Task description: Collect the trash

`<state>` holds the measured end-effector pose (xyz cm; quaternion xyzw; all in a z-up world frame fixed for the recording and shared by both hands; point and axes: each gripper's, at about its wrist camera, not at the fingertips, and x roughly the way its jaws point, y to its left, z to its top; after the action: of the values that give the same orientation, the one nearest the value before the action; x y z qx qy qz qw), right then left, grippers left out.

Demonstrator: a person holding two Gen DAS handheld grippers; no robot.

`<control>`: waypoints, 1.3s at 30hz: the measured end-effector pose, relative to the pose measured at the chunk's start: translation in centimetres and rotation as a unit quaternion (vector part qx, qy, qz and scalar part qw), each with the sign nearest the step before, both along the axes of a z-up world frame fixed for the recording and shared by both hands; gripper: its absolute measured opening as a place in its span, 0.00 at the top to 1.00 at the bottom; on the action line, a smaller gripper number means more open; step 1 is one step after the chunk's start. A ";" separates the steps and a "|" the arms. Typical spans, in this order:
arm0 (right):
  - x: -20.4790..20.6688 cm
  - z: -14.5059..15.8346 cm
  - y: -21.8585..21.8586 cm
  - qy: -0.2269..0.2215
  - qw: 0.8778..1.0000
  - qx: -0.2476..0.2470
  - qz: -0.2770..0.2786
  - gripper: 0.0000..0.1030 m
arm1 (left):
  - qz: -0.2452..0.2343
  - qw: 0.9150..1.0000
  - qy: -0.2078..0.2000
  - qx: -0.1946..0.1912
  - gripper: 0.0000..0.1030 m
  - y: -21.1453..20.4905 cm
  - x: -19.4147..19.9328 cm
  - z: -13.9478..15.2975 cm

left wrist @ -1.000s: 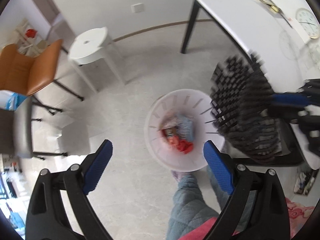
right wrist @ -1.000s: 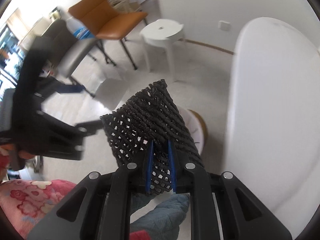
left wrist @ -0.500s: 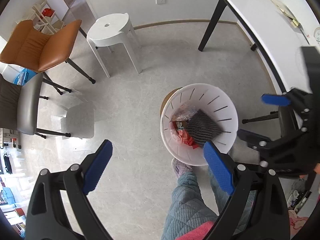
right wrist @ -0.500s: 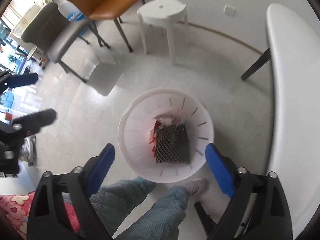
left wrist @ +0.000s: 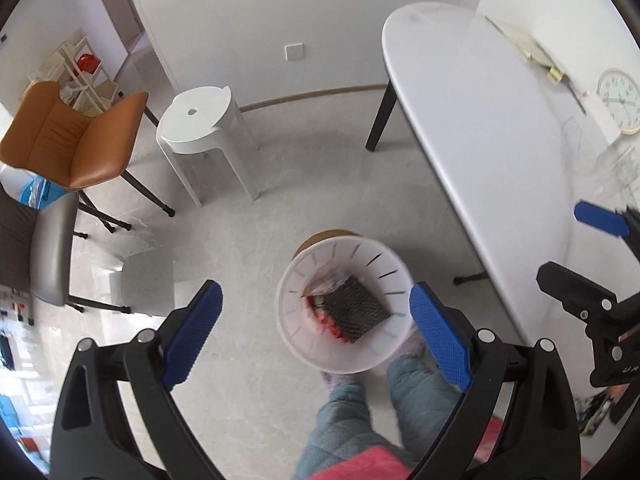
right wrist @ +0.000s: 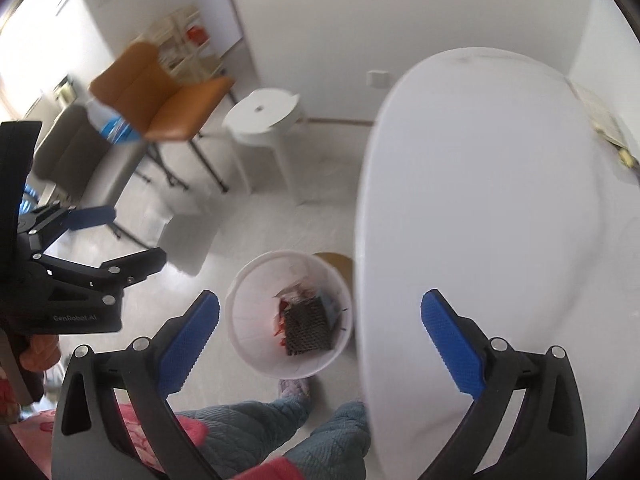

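A white slotted trash bin stands on the floor beside the white table; it also shows in the right wrist view. Inside it lies a black foam net on red and mixed wrappers; the net also shows in the right wrist view. My left gripper is open and empty, high above the bin. My right gripper is open and empty, above the bin and the table's edge. Each gripper shows at the side of the other's view.
A white table stands at the right with a clock and papers on it. A white stool, an orange chair and a grey chair stand at the left. The person's legs are beneath the grippers.
One second ago my right gripper held the black foam net above the bin. It opened and the net fell into the bin. Both grippers have since risen and tilted toward the table.
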<state>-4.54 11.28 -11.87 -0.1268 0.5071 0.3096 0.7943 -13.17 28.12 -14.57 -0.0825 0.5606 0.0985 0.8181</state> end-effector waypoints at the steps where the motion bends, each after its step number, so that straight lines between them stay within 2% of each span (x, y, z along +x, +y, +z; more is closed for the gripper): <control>1: 0.1 0.2 -0.7 -0.005 1.000 0.000 -0.005 0.03 | -0.001 1.000 -0.004 -0.002 0.12 -0.6 0.2 0.4; 10: 2.2 0.9 -6.4 -0.012 0.999 -0.004 -0.044 0.03 | -0.029 0.999 -0.024 0.008 0.12 -5.8 2.9 2.4; 18: 3.9 2.6 -9.9 -0.039 0.997 0.008 -0.062 0.03 | -0.060 0.996 -0.057 0.037 0.12 -9.9 6.2 4.8; 23: 4.7 4.2 -11.2 -0.056 0.995 0.024 -0.078 0.03 | -0.053 0.993 -0.083 0.066 0.12 -11.1 7.4 6.9; 26: 5.1 5.6 -11.9 -0.074 0.993 0.032 -0.081 0.03 | -0.045 0.990 -0.102 0.087 0.08 -11.3 7.8 9.1; 30: 5.5 8.4 -12.6 -0.108 0.990 0.048 -0.076 0.03 | -0.029 0.982 -0.145 0.119 0.08 -11.5 8.3 13.0; 35: 6.0 12.7 -12.7 -0.158 0.983 0.073 -0.058 0.02 | 0.007 0.974 -0.184 0.129 0.08 -10.8 8.6 17.7; 39: 6.2 15.7 -12.6 -0.202 0.975 0.085 -0.047 0.02 | 0.030 0.971 -0.204 0.122 0.08 -10.2 8.5 20.5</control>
<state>1.63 -1.30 3.87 -0.0947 0.3132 0.2820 0.9019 -4.63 17.92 5.94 -0.0168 0.3629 0.1715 0.9158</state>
